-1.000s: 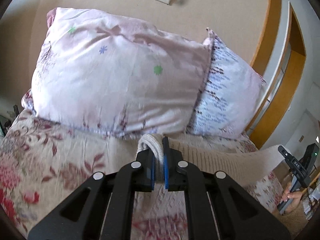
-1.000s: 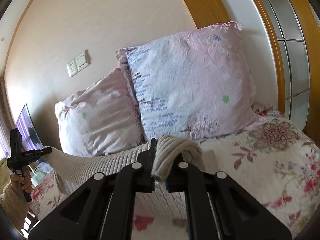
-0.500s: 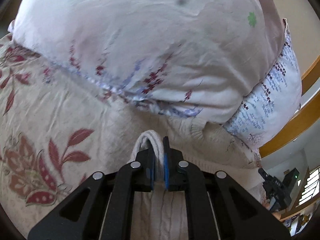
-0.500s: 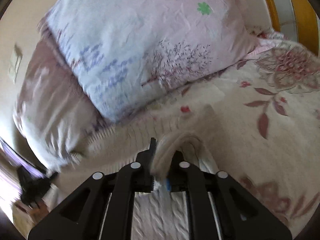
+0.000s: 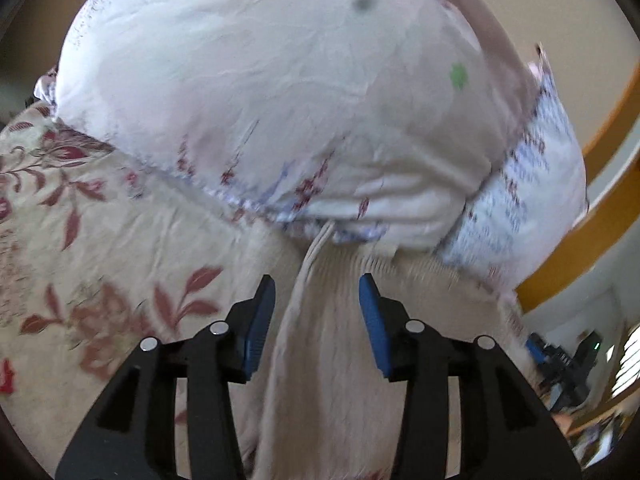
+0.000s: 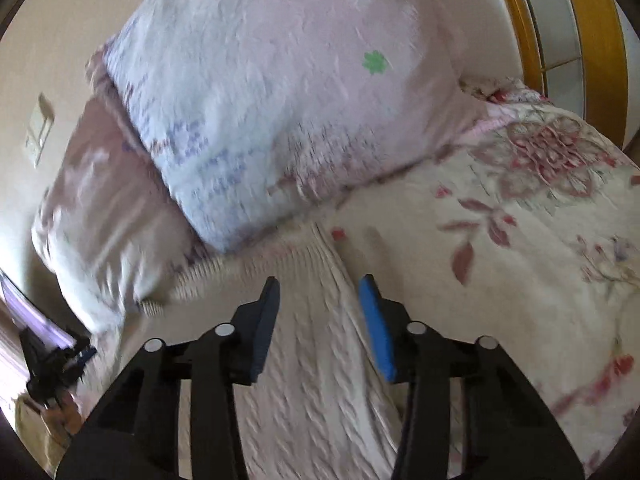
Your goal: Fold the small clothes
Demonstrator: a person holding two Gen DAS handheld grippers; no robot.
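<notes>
A cream cable-knit sweater (image 5: 336, 344) lies spread on the flowered bedspread (image 5: 80, 248), its ribbed far edge against the pillows. My left gripper (image 5: 317, 292) hovers low over the sweater's left side; its jaws are opening and the blue pads stand apart, clear of the knit below. In the right wrist view the same sweater (image 6: 312, 360) runs under my right gripper (image 6: 320, 292), whose jaws are opening too, with the knit lying below them, not pinched. The other gripper (image 6: 56, 360) shows far left, blurred.
Two pale flowered pillows (image 5: 280, 92) (image 6: 280, 92) lean against the wall just beyond the sweater. An orange wooden frame (image 5: 592, 240) rises on the right. Wall switches (image 6: 40, 132) sit behind the pillows. Open bedspread (image 6: 500, 260) stretches to the right.
Both grippers came down and forward toward the pillows, laid the sweater edge on the bed, and their jaws parted, letting go of the knit folds they had pinched.
</notes>
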